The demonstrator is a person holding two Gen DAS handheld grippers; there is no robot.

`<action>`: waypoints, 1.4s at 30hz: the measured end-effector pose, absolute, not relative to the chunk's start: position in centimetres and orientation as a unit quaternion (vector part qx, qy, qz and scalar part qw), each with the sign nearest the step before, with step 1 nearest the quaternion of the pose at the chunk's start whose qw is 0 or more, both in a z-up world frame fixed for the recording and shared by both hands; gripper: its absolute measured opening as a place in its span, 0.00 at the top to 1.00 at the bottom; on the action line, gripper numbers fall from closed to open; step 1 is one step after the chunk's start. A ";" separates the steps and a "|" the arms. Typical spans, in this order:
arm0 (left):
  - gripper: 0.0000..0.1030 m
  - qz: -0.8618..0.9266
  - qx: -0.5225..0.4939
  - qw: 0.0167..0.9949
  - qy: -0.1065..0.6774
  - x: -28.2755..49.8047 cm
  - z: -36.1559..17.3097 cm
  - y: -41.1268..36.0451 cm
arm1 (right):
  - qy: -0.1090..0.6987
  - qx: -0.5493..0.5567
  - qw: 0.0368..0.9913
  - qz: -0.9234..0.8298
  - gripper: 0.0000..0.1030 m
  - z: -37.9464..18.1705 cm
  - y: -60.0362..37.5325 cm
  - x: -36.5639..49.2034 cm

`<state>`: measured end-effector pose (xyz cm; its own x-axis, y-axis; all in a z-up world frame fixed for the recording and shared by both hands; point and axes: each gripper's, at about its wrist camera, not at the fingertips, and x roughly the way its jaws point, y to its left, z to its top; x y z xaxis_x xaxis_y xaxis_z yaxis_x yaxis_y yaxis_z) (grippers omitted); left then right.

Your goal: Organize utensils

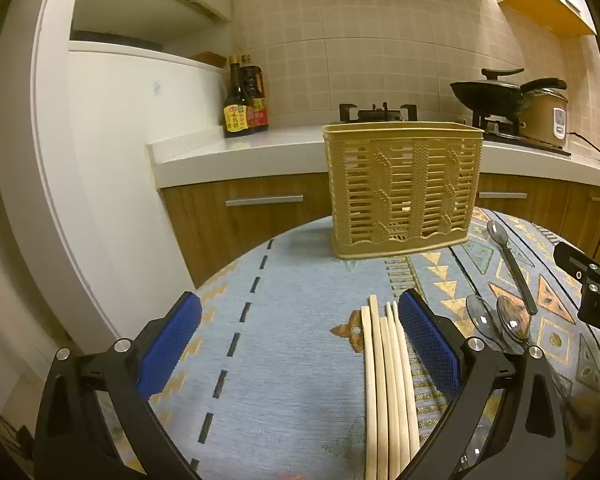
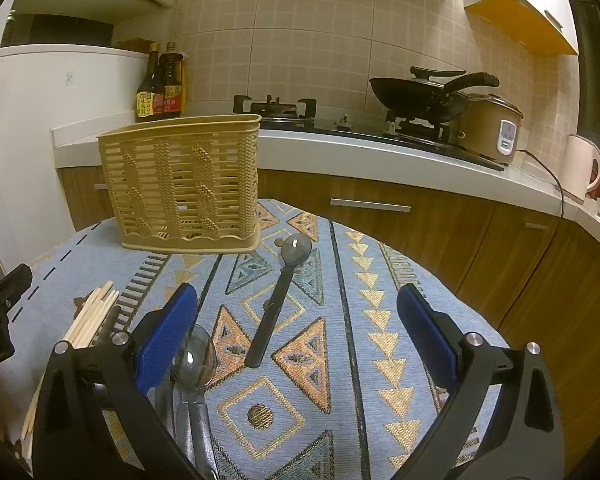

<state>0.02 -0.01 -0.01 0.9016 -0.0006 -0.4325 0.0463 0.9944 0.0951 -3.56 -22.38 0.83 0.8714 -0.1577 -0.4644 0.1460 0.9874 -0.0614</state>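
Left gripper [image 1: 300, 344] and right gripper [image 2: 298, 338] both low, level, blue-padded fingers [image 1: 168, 350] spread wide

Utensil basket [image 1: 402, 188] stood upright at far edge of table [image 1: 292, 360], w/ kitchen counter [image 1: 236, 152] behind it. Chopsticks [image 1: 388, 384] lay in a bundle nearer the front, left of the spoons. Two clear spoons [image 2: 194, 354] lay side by side just right of chopsticks; dark spoon [image 2: 278, 300] lay further right, bowl end toward basket. Bottles [image 1: 246, 96] stood on counter, back left; wok [image 2: 420, 94] sat on stove, back right.
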 end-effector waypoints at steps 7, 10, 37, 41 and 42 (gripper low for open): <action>0.07 -0.016 0.054 0.974 0.220 -0.1 0.0 -0.1 | 0.241 -0.012 0.967 -0.079 0.07 0.8 -22.4 -3.5; 0.07 -0.035 0.052 0.973 0.222 -0.1 0.1 0.0 | 0.241 -0.013 0.967 -0.080 0.07 0.8 -22.3 -3.4; 0.07 -0.051 0.003 0.985 0.166 -0.6 0.8 1.3 | 0.255 -0.007 0.963 -0.080 0.07 0.7 -21.7 -3.6; 0.07 -0.055 0.005 0.984 0.168 -0.6 0.7 1.2 | 0.259 -0.005 0.962 -0.081 0.07 0.6 -21.8 -3.4; 0.07 -0.055 0.003 0.984 0.170 -0.6 0.7 1.3 | 0.261 -0.006 0.962 -0.081 0.07 0.6 -21.8 -3.3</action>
<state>-0.57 1.28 0.72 0.9366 -0.1061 -0.3340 0.1084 0.9940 -0.0118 -3.34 -21.77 0.56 0.8508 -0.1583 -0.5011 0.1522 0.9869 -0.0534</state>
